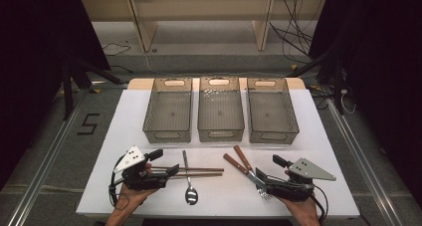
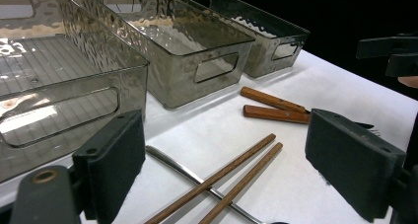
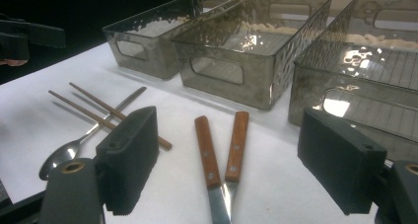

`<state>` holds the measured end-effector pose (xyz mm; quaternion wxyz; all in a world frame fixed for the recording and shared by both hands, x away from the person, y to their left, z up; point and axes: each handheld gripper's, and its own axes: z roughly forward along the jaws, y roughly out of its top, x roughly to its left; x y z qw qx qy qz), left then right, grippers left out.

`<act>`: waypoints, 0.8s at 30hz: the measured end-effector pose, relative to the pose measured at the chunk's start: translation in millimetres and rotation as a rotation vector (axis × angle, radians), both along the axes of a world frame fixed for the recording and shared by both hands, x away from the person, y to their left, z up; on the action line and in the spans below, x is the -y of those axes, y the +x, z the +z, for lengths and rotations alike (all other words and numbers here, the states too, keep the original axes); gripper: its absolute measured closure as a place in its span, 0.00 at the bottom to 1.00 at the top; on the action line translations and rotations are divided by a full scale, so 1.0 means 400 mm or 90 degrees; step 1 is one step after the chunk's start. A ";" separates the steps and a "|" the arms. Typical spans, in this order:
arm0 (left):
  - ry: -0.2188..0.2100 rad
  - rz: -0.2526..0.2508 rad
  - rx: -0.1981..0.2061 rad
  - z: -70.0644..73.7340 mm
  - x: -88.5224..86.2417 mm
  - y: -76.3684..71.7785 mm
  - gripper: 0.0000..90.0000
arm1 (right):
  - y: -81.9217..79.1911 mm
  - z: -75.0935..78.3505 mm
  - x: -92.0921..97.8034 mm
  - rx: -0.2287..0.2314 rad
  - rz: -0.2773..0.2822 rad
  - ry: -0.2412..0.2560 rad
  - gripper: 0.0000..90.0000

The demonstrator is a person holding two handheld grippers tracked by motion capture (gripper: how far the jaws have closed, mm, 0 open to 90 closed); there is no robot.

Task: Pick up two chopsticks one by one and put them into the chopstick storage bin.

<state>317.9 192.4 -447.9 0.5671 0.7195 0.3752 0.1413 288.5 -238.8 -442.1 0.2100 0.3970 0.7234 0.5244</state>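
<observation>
**Chopsticks and knives lie between two open hand-held grippers**

Chopsticks [image 1: 191, 171] lie side by side on the white worktop [image 1: 308, 136], pointing toward 3 o'clock, crossing over the handle of a spoon [image 1: 189, 186] whose bowl sits at the 6 o'clock end. The left hand-held gripper [image 1: 166, 162] rests at their 9 o'clock end, jaws spread apart and grasping nothing; in its own view the chopsticks [image 2: 222, 182] run up between the two pads. Over at 3 o'clock, two wooden-handled knives [image 1: 239, 161] lie close together, handles angled toward 11 o'clock. The right hand-held gripper [image 1: 266, 169] sits at their blade end, released too, with the knives [image 3: 222, 155] framed between its jaws. Three clear bins [image 1: 220, 131] stand in a row at 12 o'clock, well apart from the cutlery.
</observation>
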 end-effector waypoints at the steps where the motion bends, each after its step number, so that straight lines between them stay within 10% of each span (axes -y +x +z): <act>1: 0.000 0.000 0.000 0.000 0.000 0.000 0.16 | 0.000 0.000 0.000 0.000 0.000 0.001 0.27; 14: 0.039 -0.008 -0.028 0.019 -0.006 0.028 0.17 | 0.003 -0.002 -0.001 -0.003 0.001 0.003 0.27; 24: 0.207 -0.062 -0.062 0.076 0.005 0.101 0.18 | 0.005 -0.004 -0.002 -0.011 0.004 0.000 0.27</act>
